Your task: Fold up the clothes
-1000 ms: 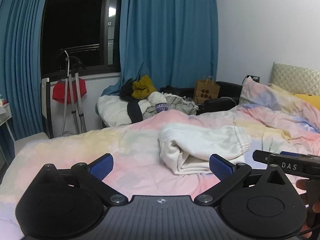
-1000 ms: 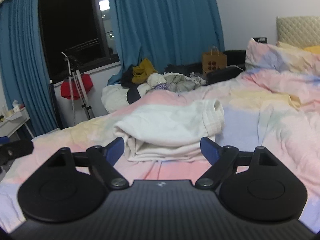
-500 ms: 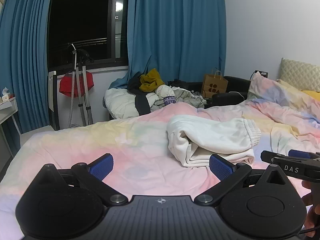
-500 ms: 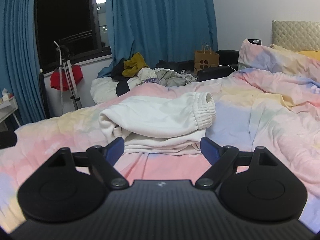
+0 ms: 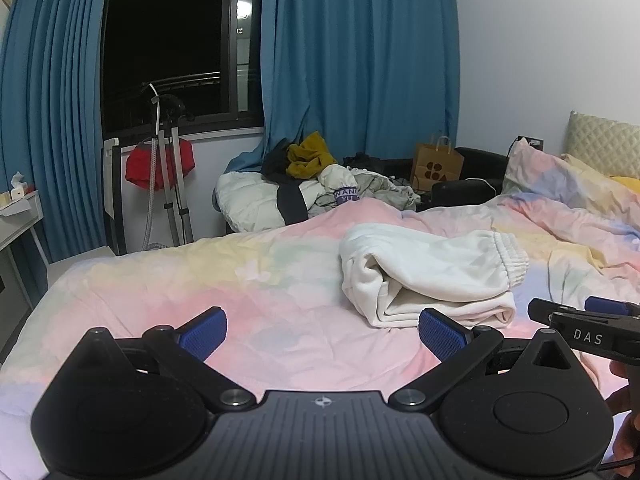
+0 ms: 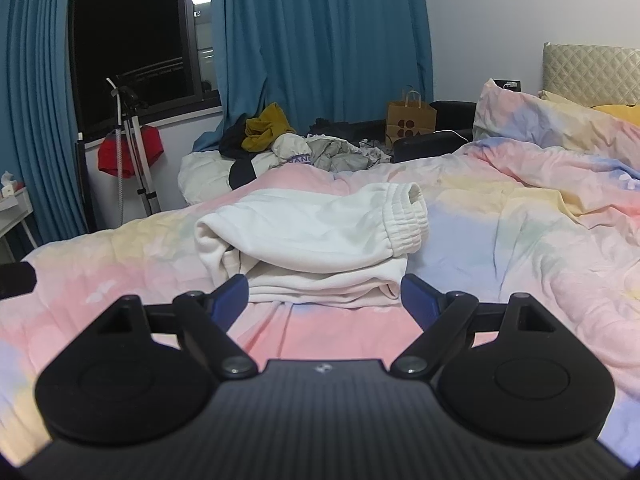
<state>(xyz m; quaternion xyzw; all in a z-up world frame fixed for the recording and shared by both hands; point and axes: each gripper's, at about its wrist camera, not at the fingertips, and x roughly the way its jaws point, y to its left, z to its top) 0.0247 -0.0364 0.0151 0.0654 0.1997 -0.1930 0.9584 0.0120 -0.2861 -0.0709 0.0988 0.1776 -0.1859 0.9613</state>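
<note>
A white sweatshirt (image 5: 432, 276) lies folded into a thick bundle on the bed (image 5: 248, 280), on top of a pastel pink, yellow and blue duvet, with its ribbed cuff end toward the headboard side. The left tool (image 5: 322, 330) hovers low over the duvet, its blue-padded jaws spread wide with nothing between them; the bundle sits just beyond its right-hand finger. The right tool (image 6: 322, 298) points straight at the sweatshirt (image 6: 312, 248), jaws also wide apart and gripping nothing, the near edge of the bundle showing in the gap just past the tips. Beyond the bed, a heap of clothes (image 6: 280, 148) rests under blue curtains (image 6: 320, 40), and a brown paper bag (image 6: 410, 122) stands near the wall.
</note>
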